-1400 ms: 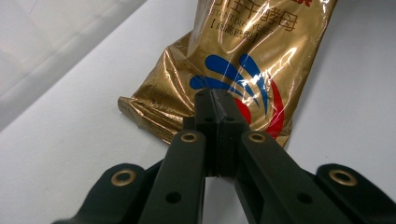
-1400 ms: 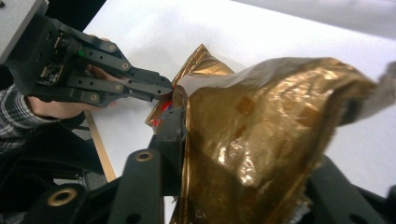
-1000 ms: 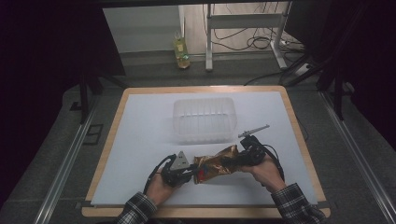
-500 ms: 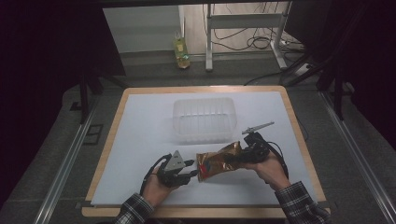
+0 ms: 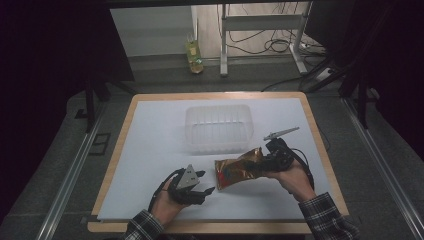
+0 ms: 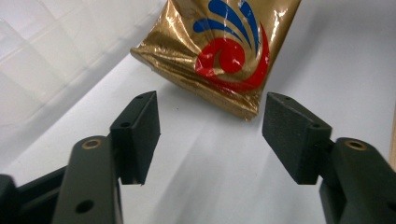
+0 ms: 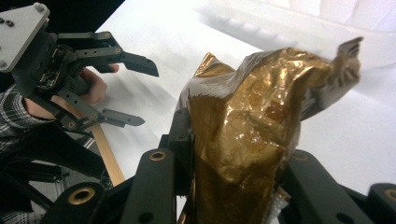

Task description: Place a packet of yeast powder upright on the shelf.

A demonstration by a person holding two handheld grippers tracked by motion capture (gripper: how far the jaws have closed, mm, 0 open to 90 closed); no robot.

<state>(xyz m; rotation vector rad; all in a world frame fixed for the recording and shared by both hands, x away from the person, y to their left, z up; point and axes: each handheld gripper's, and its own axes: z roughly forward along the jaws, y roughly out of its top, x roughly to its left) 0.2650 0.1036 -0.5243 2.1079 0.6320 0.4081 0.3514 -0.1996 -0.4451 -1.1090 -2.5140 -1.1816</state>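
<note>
A gold foil snack bag [image 5: 239, 168] with a red and blue swirl [image 6: 229, 51] is held just above the white mat, in front of a clear plastic tub [image 5: 217, 127]. My right gripper [image 5: 265, 162] is shut on the bag's right end; the crumpled foil [image 7: 247, 135] rises between its jaws. My left gripper [image 5: 207, 189] is open near the table's front edge, a short way left of the bag and apart from it. Its pads [image 6: 140, 133] stand wide with bare mat between them.
The white mat [image 5: 150, 150] covers a wood-edged table [image 5: 117, 150]. A yellow bottle [image 5: 194, 52] stands on the floor beyond the table, by metal stand legs and cables. Dark floor surrounds the table.
My left gripper has let go of the bag and drawn back to the left, open. My right gripper has lifted the bag slightly and carried it to the right.
</note>
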